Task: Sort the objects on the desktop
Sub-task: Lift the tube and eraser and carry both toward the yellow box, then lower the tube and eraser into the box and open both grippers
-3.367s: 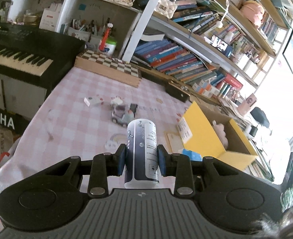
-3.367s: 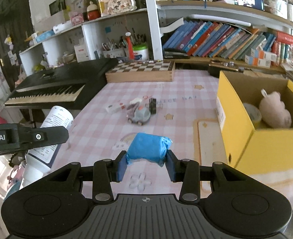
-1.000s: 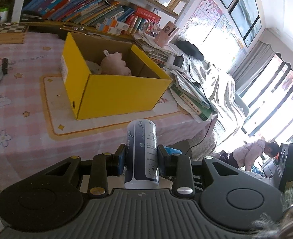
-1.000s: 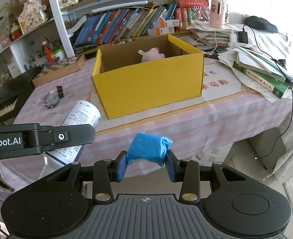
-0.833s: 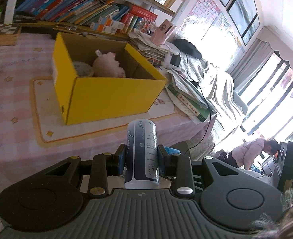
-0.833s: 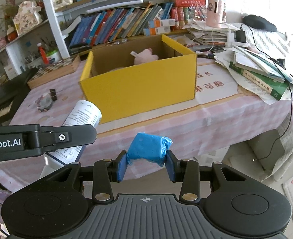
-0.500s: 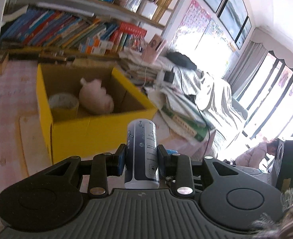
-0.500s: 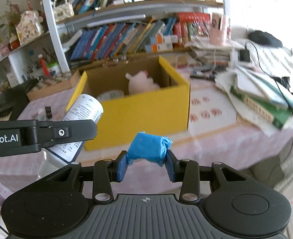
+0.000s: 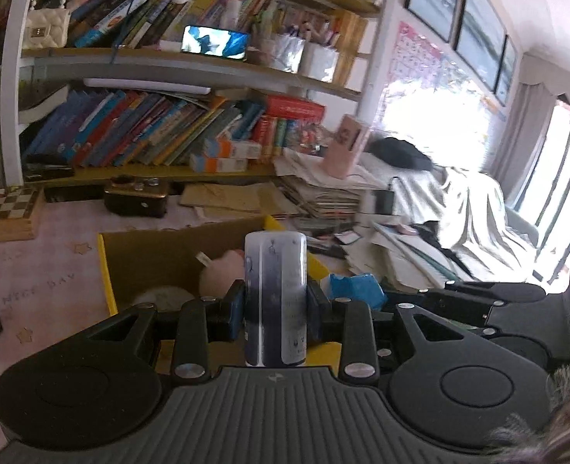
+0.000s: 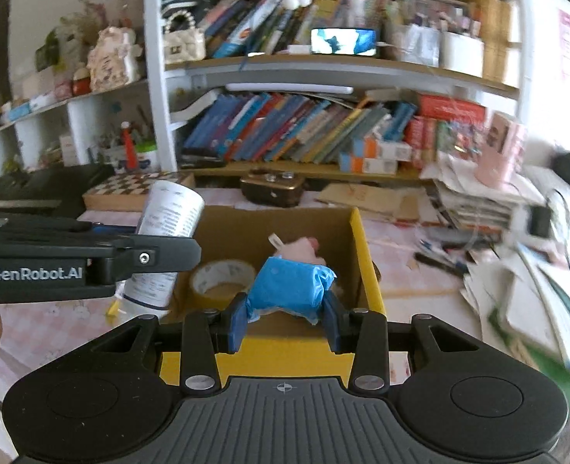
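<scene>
Evidently both loads were over the yellow box [image 10: 366, 259]: my left gripper [image 9: 275, 307] clamped a stiff, smooth bottle [image 9: 275, 294] at mid-body, likely slippery, while my right gripper [image 10: 285, 319] squeezed a soft, light blue packet [image 10: 288, 290] across its middle.

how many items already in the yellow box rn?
2 visible inside the yellow box: a roll of tape at its left, and a pink plush toy behind the blue packet held by the right gripper. More may be hidden.
</scene>
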`<control>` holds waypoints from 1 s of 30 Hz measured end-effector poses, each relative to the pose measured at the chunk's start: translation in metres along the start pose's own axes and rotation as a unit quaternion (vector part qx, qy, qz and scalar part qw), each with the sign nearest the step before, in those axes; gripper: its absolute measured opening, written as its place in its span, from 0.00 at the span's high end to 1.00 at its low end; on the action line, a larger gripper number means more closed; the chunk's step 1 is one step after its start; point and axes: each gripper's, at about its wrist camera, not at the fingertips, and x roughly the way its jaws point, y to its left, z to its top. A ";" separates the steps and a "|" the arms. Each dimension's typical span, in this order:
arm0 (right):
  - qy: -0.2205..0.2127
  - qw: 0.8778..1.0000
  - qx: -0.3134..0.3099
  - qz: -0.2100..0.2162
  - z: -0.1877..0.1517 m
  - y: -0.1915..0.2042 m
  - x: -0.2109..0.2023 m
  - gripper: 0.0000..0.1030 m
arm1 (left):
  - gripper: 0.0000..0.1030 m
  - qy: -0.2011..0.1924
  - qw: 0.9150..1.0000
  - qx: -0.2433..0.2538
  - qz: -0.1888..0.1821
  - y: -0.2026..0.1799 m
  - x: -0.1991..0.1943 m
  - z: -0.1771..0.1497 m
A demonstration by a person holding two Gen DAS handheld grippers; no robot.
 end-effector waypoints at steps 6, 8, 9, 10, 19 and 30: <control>0.040 0.998 -0.053 0.024 0.012 -0.008 0.042 0.62 | 0.71 0.033 0.999 0.005 0.020 0.011 0.041 0.006; 0.056 0.996 -0.065 0.032 0.014 -0.009 0.054 0.62 | 0.71 0.046 0.999 -0.002 0.021 0.015 0.051 0.005; 0.063 0.995 -0.074 0.036 0.014 -0.009 0.059 0.62 | 0.71 0.053 0.998 -0.008 0.021 0.018 0.056 0.005; 0.071 0.993 -0.082 0.040 0.014 -0.008 0.065 0.62 | 0.71 0.061 0.998 -0.016 0.022 0.021 0.063 0.004; 0.152 0.977 -0.117 0.098 0.009 -0.006 0.110 0.62 | 0.71 0.118 0.991 -0.043 0.037 0.035 0.105 -0.009; 0.192 0.967 -0.088 0.145 0.012 -0.017 0.121 0.62 | 0.71 0.150 0.986 -0.044 0.055 0.043 0.123 -0.018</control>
